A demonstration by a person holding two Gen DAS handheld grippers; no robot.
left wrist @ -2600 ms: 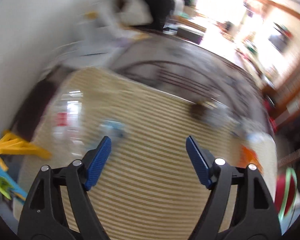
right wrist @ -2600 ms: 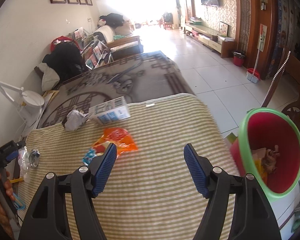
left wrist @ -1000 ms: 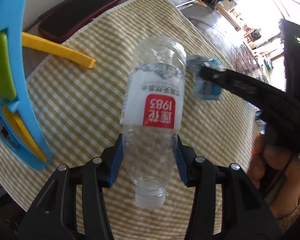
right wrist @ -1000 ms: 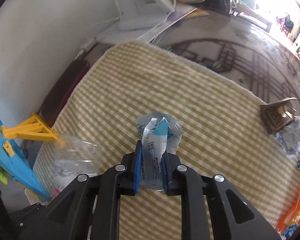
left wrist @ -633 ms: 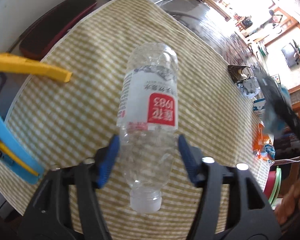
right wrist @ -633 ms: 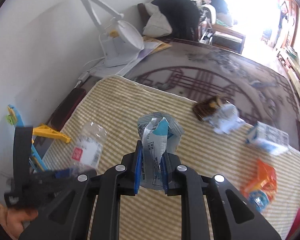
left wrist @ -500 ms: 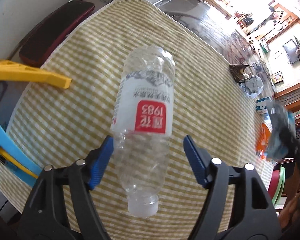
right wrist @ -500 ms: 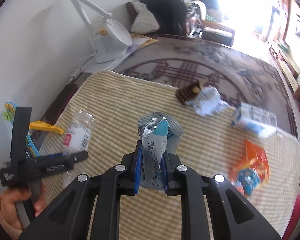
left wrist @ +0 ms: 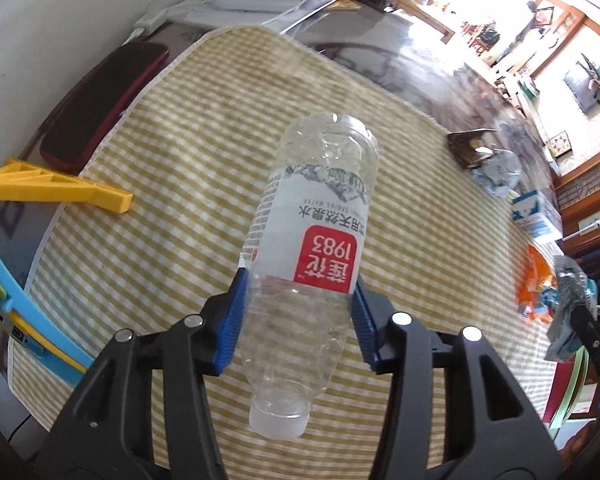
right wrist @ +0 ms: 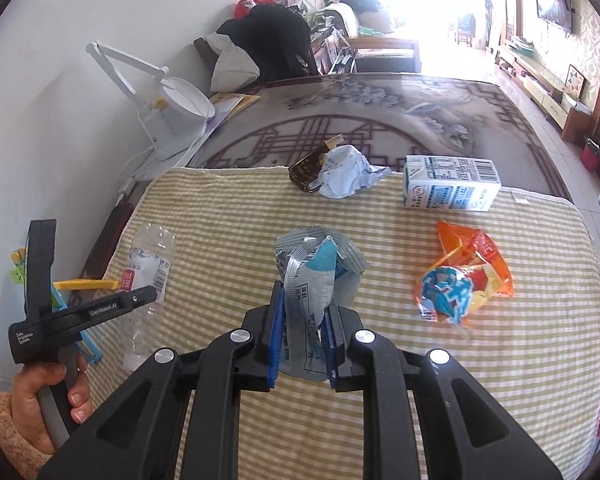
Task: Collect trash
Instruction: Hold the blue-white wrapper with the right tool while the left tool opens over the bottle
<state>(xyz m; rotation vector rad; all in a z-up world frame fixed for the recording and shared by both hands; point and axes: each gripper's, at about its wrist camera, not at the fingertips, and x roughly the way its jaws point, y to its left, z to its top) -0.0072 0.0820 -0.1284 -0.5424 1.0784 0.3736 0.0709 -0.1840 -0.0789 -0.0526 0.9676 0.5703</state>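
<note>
The left gripper [left wrist: 298, 312], its jaws having just closed in, clamped the clear plastic bottle [left wrist: 312, 240] cap-down above the checked cloth [left wrist: 188, 168]. The right gripper [right wrist: 302, 332] pinched a crumpled silver-blue wrapper [right wrist: 316, 276] nearly shut, above the cloth, near the orange wrapper [right wrist: 464, 276].

The bottle [left wrist: 312, 240] has a red label patch reading "1983" next to some Chinese characters, all upside down from the left wrist. The left gripper [right wrist: 80, 312] says "GenRobot.AI" along its arm; carton [right wrist: 452, 188] print is too tiny to read.
</note>
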